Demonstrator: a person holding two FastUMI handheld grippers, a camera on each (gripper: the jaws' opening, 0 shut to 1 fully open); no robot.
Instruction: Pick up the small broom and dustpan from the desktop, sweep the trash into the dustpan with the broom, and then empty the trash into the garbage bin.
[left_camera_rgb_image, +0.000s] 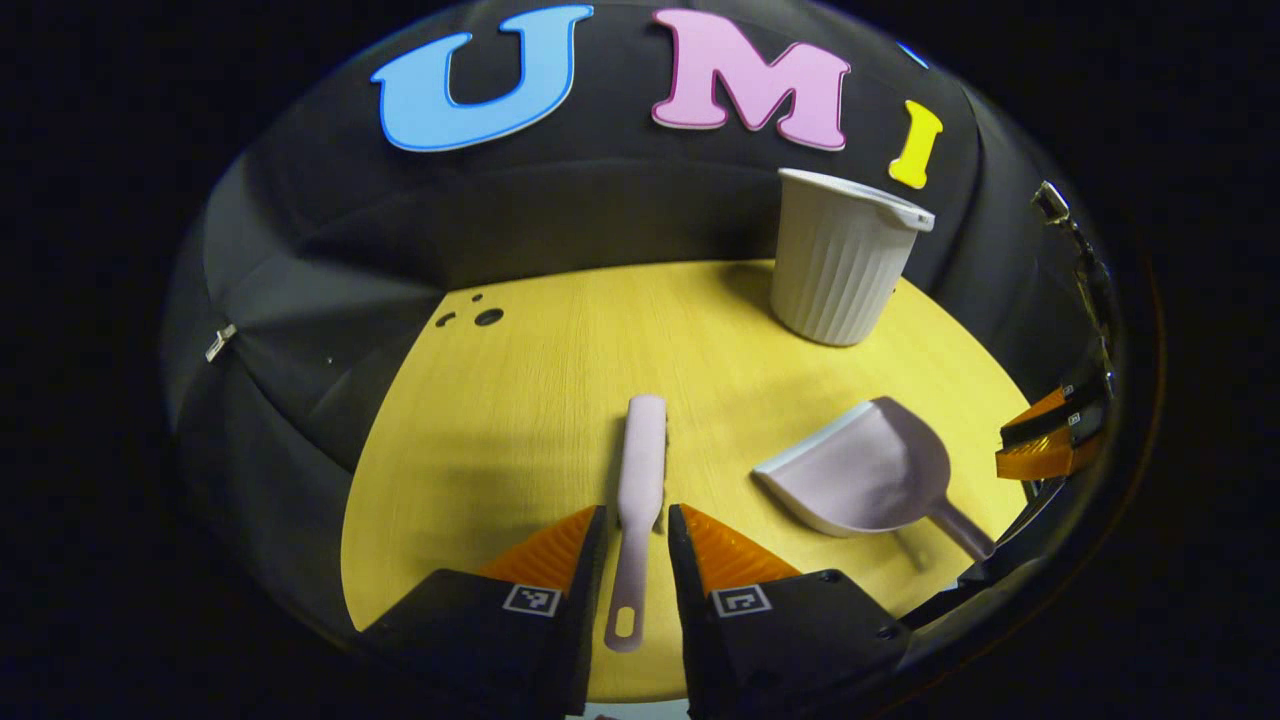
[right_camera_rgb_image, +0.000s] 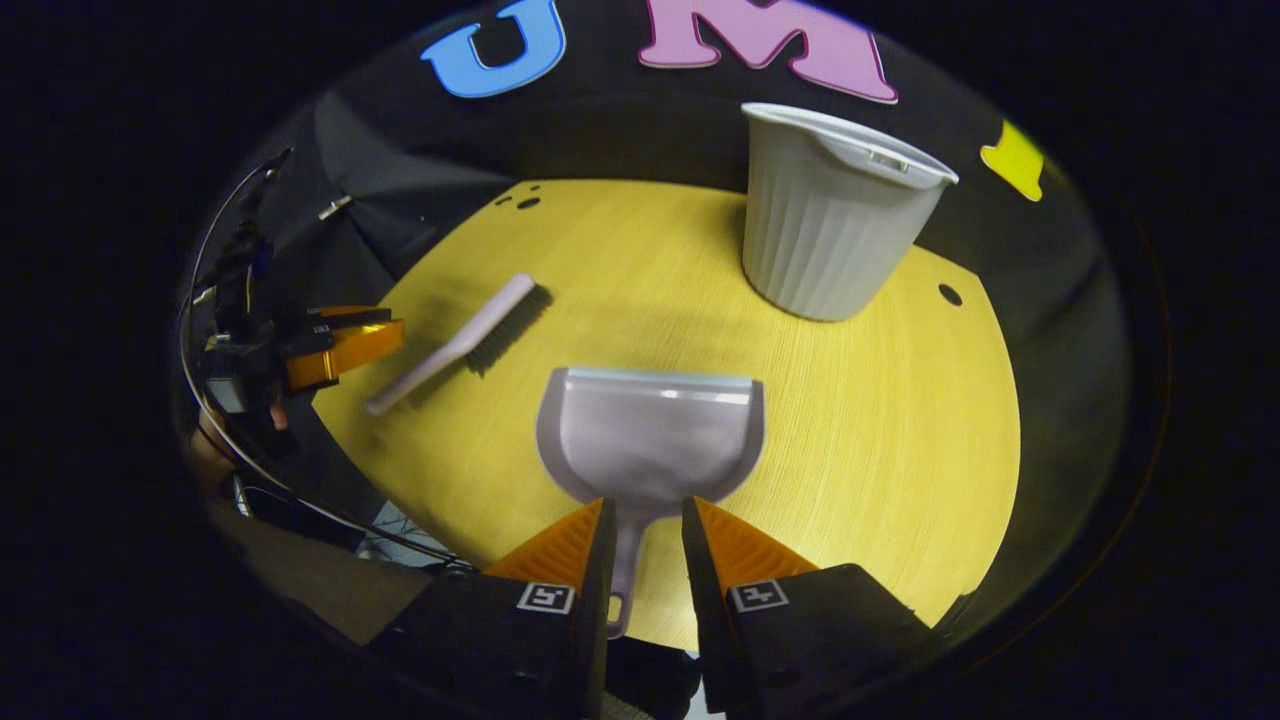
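1. Yellow wood-grain desktop (left_camera_rgb_image: 520, 420) carries all task items: the small broom (left_camera_rgb_image: 640, 470), the dustpan (right_camera_rgb_image: 650, 435) and the ribbed garbage bin (right_camera_rgb_image: 825, 235). No trash is discernible on the surface in either view.

2. Risk, broom: in the left gripper view the left gripper (left_camera_rgb_image: 637, 530) straddles the slim handle, which lies along the 12–6 o'clock line. The gap on either side is narrow. Judgement: an uneven closure could push the handle sideways or roll it, leaving a pinch off the handle axis so that the brush head droops.

3. Risk, dustpan: in the right gripper view the right gripper (right_camera_rgb_image: 643, 525) brackets the handle at 6 o'clock of the scoop. Judgement: a grip this far from the scoop may let the pan tilt forward on lifting, so its front lip would not sit flat for sweeping.

4. Risk, bin: it stands at 1 o'clock from the dustpan, near the far edge. Judgement: a wide swing while emptying could knock it.

5. Left gripper state: jaws partly open, one finger either side of the broom handle; contact cannot be confirmed, so treat as not yet clenched.

6. Right gripper state: jaws partly open around the dustpan handle, the left finger very close to it; whether it touches cannot be determined. Nothing is grasped.
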